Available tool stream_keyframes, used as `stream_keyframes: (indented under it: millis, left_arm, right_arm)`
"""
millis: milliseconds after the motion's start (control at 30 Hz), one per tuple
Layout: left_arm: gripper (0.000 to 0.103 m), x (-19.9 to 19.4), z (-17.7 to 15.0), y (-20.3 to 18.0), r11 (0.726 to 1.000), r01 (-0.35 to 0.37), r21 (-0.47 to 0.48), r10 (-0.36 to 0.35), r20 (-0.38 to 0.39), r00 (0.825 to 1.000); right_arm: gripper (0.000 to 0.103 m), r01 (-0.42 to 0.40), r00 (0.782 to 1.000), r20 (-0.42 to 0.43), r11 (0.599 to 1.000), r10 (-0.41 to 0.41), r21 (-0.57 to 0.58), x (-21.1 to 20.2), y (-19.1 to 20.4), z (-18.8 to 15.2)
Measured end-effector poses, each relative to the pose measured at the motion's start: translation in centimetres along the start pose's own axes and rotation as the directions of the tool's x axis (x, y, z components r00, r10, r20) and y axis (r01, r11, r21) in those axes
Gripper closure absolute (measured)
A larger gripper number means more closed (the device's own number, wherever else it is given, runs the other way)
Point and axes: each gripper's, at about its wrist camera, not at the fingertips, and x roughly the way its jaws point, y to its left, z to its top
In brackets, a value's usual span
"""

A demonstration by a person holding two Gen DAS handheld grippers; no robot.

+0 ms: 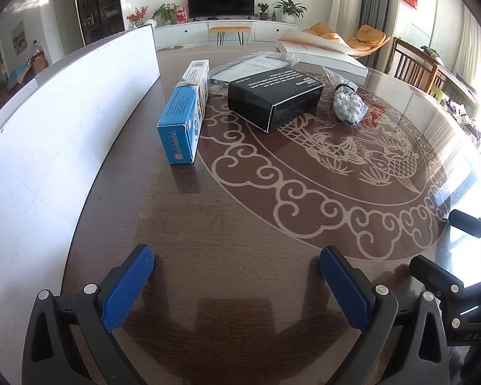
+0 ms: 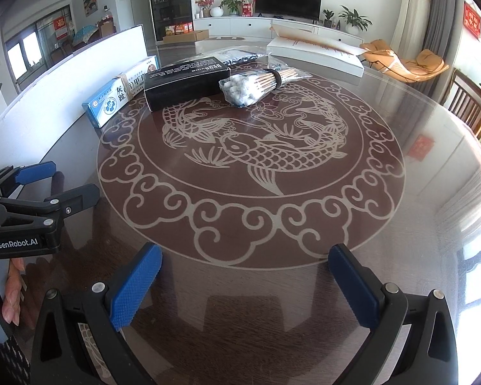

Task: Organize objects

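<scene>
A round wooden table [image 2: 384, 224] with a carp inlay is shown; at twelve o'clock a blue box [image 1: 182, 118], black box [image 1: 272, 96] and bagged cotton swabs [image 2: 250, 88] are grouped — both the left gripper [image 1: 237, 272] and right gripper [image 2: 245, 272] are held apart, empty.

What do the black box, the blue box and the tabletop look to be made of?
Black box: probably matte printed cardboard, with crisp folded edges. Blue box: glossy printed cardboard, a rubber band around it. Table: dark wood grain, apparently under glass, given the mirror-like reflections and etched fish pattern.
</scene>
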Motion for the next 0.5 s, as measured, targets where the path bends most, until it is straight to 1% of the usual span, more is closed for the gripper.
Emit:
stream_keyframes:
  millis: [500]
  left_arm:
    - [0.0, 0.03, 0.1, -0.01, 1.0, 0.0, 0.0, 0.0, -0.001, 1.0]
  right_arm:
    - [0.0, 0.0, 1.0, 0.0, 1.0, 0.0, 0.0, -0.05, -0.05, -0.01]
